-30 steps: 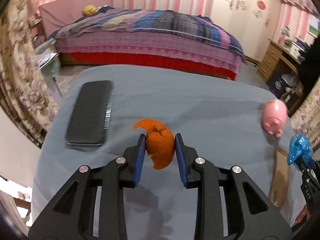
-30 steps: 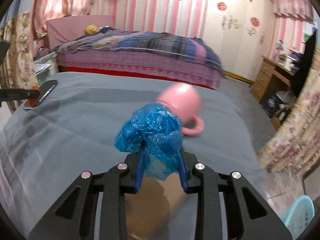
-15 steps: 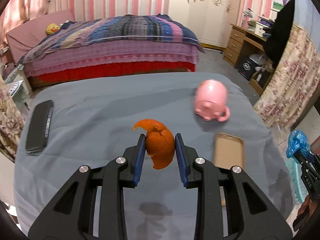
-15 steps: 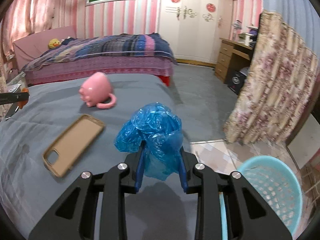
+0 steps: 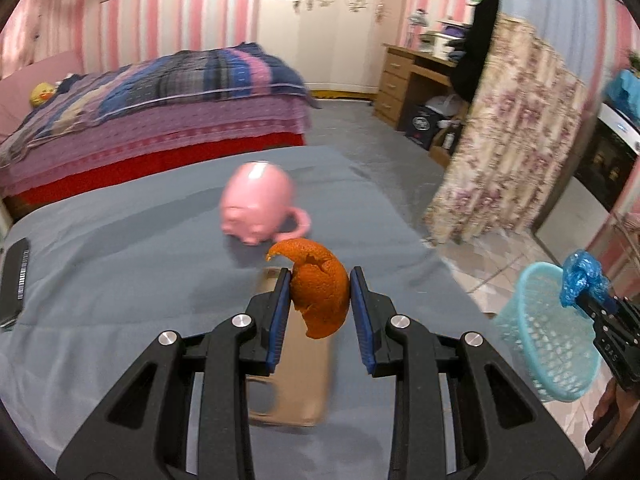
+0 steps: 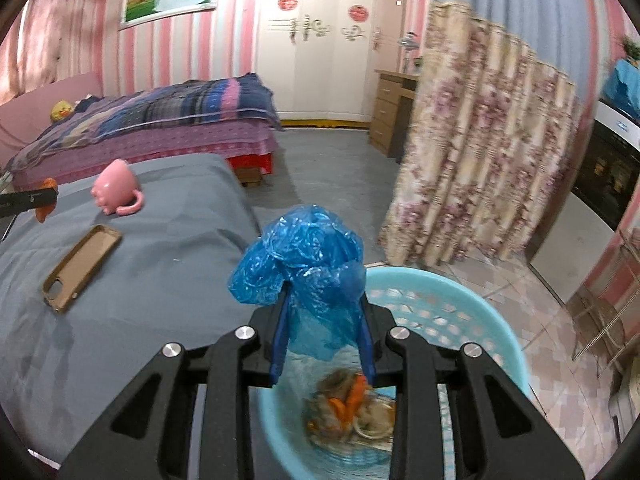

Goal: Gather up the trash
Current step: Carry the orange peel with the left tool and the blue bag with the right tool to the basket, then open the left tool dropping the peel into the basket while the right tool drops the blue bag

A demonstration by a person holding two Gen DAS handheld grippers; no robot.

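- step in hand: carrying trash to the bin; both pieces are picked up, neither is dropped yet.
- left gripper (image 5: 320,312) is clamped on the orange peel (image 5: 318,288), blue pads pressing it on both sides, peel held up clear of the grey tabletop (image 5: 120,264).
- right gripper (image 6: 322,338) is clamped on the crumpled blue plastic bag (image 6: 302,256), the bag bulging out above the pads.
- in the right wrist view the light blue basket (image 6: 472,312) sits on the floor just off the tabletop edge, directly under and ahead of the right gripper; some scraps already lie in its bottom.
- so the blue plastic bag hangs about over the basket's mouth, or just at its near rim; hard to tell exactly from the fisheye.
- in the left wrist view the basket is off to the right, well apart from the peel, which hangs over the tabletop above a brown phone case (image 5: 296,364).
- pink pig-shaped mug (image 5: 258,208) and a black flat thing (image 5: 16,280) at the left edge stay on the tabletop; judged not trash, leave them.
- next move, my call: right gripper spreads its jaws to let the bag fall into the basket, once it is centred over the mouth.
- then the left gripper needs to travel right, past the tabletop edge, over the basket, and release the peel.
- watch: the bag is light and may cling to a pad or drift past the rim.
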